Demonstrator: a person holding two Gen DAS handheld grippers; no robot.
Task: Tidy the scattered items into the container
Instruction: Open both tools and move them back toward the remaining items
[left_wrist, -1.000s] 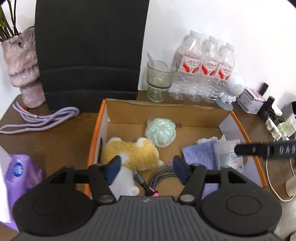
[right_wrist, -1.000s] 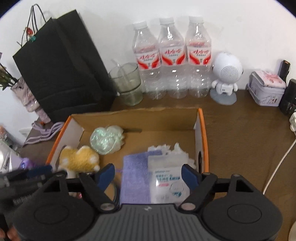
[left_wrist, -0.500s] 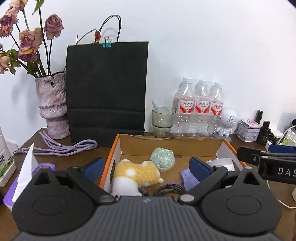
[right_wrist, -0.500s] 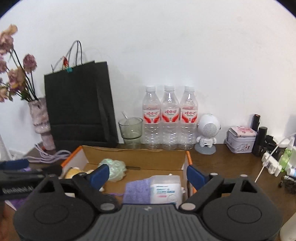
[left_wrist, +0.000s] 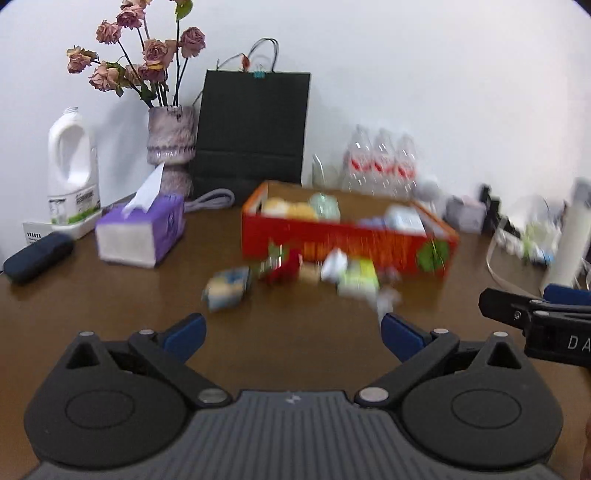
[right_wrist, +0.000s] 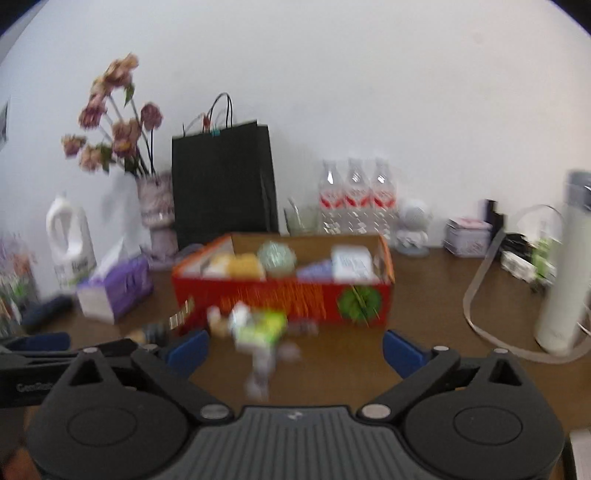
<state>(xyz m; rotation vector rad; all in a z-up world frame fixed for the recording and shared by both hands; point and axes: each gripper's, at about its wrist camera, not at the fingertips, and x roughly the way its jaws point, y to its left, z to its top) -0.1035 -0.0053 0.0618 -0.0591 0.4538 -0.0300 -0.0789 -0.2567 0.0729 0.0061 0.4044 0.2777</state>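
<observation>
An orange-red cardboard box (left_wrist: 347, 242) (right_wrist: 280, 299) stands on the brown table. It holds a yellow plush toy (left_wrist: 291, 210), a pale green ball (right_wrist: 276, 254), a purple cloth and a white packet (right_wrist: 351, 263). Several small items lie scattered in front of it, blurred: a yellow-blue packet (left_wrist: 227, 288), a red piece (left_wrist: 284, 267), a green-white packet (left_wrist: 356, 280) (right_wrist: 260, 326). My left gripper (left_wrist: 293, 334) is open and empty, short of the items. My right gripper (right_wrist: 295, 350) is open and empty, close to the green-white packet.
A purple tissue box (left_wrist: 142, 232), a white jug (left_wrist: 72, 173), a vase of dried roses (left_wrist: 171, 147), a black paper bag (left_wrist: 253, 133) and three water bottles (right_wrist: 356, 201) stand behind. A white flask (right_wrist: 563, 273) and a cable are at the right.
Both grippers have pulled back and away from above the box. The box's front and the scattered items on the table have come into view. Both stay open.
</observation>
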